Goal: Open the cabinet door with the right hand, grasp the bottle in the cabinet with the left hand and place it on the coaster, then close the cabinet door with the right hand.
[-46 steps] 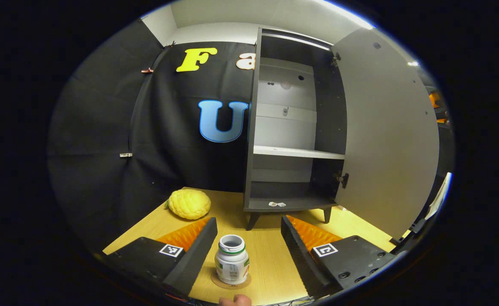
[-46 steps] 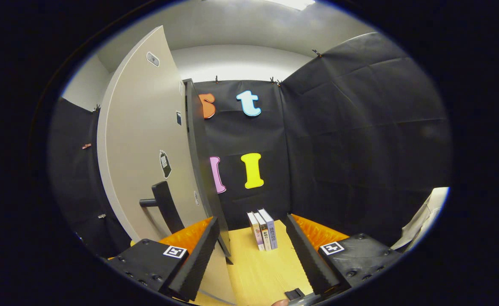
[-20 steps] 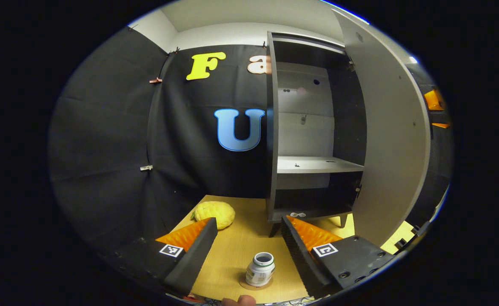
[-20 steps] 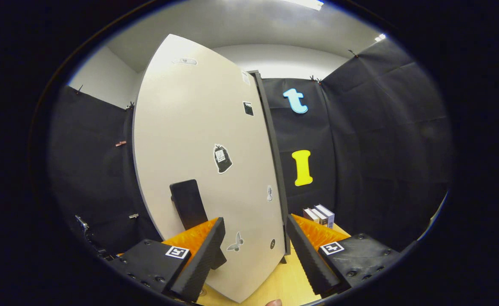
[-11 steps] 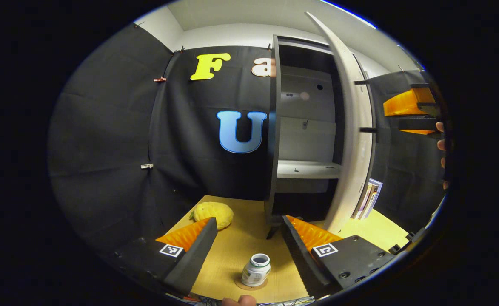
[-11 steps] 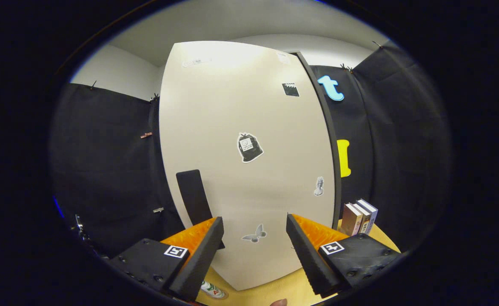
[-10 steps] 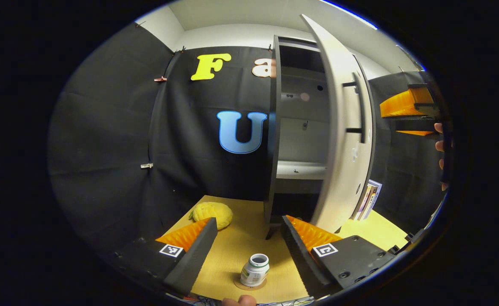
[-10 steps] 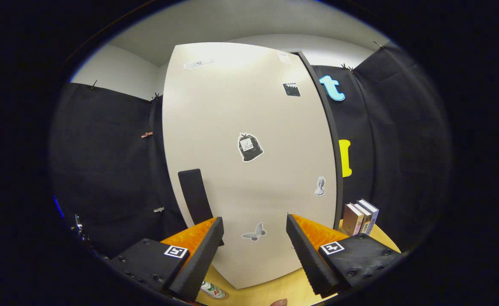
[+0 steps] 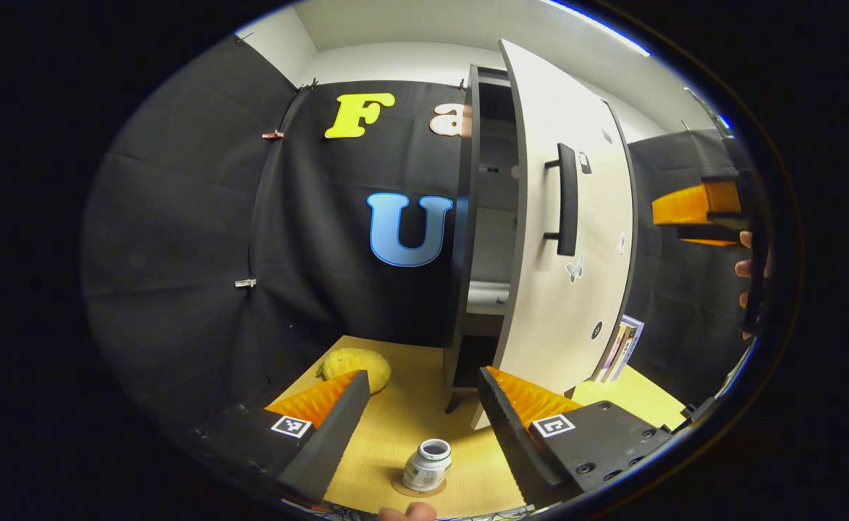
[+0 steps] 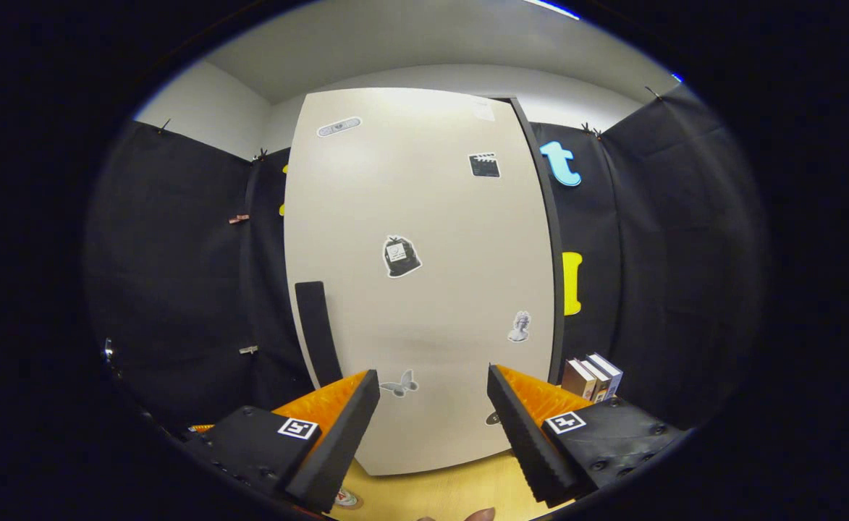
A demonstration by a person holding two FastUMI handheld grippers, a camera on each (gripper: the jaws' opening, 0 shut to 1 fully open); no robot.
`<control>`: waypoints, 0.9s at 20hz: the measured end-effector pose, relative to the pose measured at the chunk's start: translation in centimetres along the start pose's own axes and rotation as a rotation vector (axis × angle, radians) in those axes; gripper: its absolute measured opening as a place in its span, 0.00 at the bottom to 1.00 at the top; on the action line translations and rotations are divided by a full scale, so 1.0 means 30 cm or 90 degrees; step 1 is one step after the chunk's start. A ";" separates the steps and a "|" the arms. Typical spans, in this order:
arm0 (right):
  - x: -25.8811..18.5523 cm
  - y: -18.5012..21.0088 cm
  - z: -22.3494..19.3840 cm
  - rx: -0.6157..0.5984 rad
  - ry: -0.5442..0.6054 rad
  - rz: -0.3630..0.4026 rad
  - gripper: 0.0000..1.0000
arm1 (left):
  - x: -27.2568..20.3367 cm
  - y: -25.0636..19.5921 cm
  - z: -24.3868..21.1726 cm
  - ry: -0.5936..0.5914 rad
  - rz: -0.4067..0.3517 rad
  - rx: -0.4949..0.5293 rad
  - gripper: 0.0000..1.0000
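A small white bottle (image 9: pixel 428 465) with a green band stands upright on a round coaster (image 9: pixel 415 488) on the wooden table, near and between the fingers of my left gripper (image 9: pixel 422 376), which is open and apart from it. The dark cabinet (image 9: pixel 467 217) stands beyond, its pale door (image 9: pixel 576 289) ajar by a narrow gap, with a dark bar handle (image 9: pixel 567 199). In the right gripper view the door (image 10: pixel 424 275) faces me squarely, its handle (image 10: pixel 315 333) at the left. My right gripper (image 10: pixel 431 378) is open in front of it, holding nothing.
A yellow bumpy fruit (image 9: pixel 355 362) lies on the table left of the cabinet. Several books (image 10: pixel 592 376) stand to the right of the cabinet. The other gripper (image 9: pixel 695 210) and a hand (image 9: pixel 746 268) show at the far right of the left gripper view.
The door has swung from wide open to nearly closed. My left gripper has drawn back from the bottle, which stays on the coaster. The right gripper followed the door round.
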State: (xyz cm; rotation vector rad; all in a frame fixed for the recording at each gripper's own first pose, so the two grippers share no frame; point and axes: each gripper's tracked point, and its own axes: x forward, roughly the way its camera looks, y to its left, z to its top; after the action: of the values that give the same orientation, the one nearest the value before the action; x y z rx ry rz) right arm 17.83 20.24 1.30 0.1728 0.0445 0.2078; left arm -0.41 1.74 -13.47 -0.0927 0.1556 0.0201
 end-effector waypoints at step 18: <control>-0.049 -0.089 -0.035 -0.027 -0.008 -0.034 0.98 | -0.016 -0.099 0.232 -0.020 -0.015 0.014 0.95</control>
State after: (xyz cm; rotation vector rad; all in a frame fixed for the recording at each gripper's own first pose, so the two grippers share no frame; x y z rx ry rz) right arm 16.88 17.53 -0.16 0.1299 0.0322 0.1539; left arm 0.28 -0.57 -6.27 -0.0719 0.1232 -0.0035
